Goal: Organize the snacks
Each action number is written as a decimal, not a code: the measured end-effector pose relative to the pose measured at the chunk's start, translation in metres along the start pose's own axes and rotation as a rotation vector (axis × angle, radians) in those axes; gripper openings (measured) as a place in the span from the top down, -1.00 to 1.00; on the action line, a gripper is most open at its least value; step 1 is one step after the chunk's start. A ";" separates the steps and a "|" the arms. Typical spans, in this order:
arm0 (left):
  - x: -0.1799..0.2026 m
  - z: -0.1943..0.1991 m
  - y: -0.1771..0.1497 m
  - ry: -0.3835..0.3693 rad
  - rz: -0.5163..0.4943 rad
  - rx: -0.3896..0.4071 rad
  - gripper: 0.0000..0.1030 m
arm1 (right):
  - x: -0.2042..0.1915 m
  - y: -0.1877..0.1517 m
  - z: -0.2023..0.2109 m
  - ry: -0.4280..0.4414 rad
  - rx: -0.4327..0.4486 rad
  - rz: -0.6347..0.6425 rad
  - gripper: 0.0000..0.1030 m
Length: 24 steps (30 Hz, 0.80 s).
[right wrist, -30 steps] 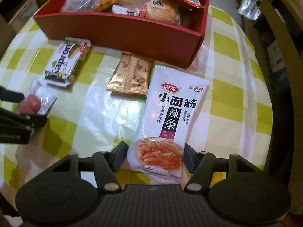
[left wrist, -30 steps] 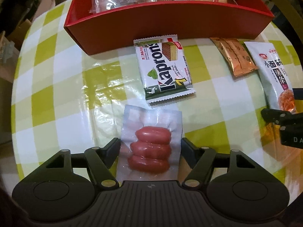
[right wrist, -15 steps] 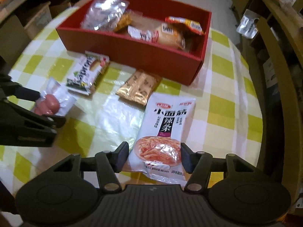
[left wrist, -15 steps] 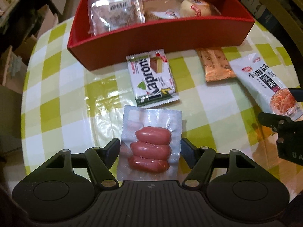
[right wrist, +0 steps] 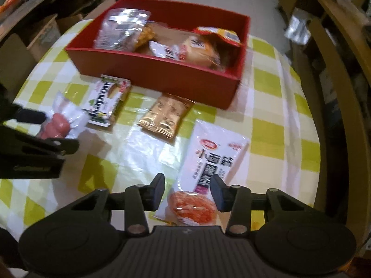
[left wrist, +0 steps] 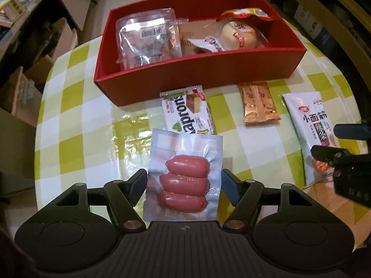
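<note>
Both grippers matte black plastic. Left gripper (left wrist: pixel 184 184): two angled link arms w/ silver pivot screws, round discs either side of a ribbed centre plate w/ tiny white logo. Right gripper (right wrist: pixel 187 191): same build, dark bluish pads on fingers (right wrist: pixel 219 193).

Both wrist views look steeply down, sharing the slightly blurred red box (left wrist: pixel 197 78).

You've got one red box (left wrist: pixel 199 78) holding about four packets. In front of the box: one wafer pack (left wrist: pixel 186 113), one gold sachet (left wrist: pixel 258 105), one white strip bag (left wrist: pixel 308 125), one sausage pack (left wrist: pixel 185 176) of three sausages.
</note>
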State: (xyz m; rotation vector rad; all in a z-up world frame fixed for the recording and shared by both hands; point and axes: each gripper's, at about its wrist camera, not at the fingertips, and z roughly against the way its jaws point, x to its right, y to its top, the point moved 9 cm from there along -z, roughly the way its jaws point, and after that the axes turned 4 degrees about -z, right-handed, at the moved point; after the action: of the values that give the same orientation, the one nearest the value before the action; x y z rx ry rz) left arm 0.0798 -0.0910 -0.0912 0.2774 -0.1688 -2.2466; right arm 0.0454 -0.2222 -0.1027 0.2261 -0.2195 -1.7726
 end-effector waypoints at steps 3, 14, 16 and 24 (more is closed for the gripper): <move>-0.003 -0.004 -0.003 -0.007 0.013 -0.016 -0.45 | 0.011 -0.001 -0.003 -0.007 -0.016 -0.054 -0.17; 0.006 -0.020 -0.009 -0.013 -0.005 -0.063 -0.46 | 0.012 -0.012 -0.050 -0.025 -0.128 -0.068 -0.49; 0.005 -0.024 -0.010 -0.002 -0.010 -0.074 -0.46 | 0.014 -0.009 -0.047 -0.020 -0.110 -0.064 -0.28; 0.007 -0.016 -0.004 -0.009 -0.019 -0.050 -0.46 | 0.000 -0.008 -0.023 0.030 -0.069 -0.012 -0.03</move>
State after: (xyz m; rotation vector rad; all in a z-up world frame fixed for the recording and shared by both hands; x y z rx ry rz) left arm 0.0763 -0.0945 -0.1091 0.2437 -0.1153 -2.2675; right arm 0.0439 -0.2211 -0.1266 0.2040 -0.1355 -1.7840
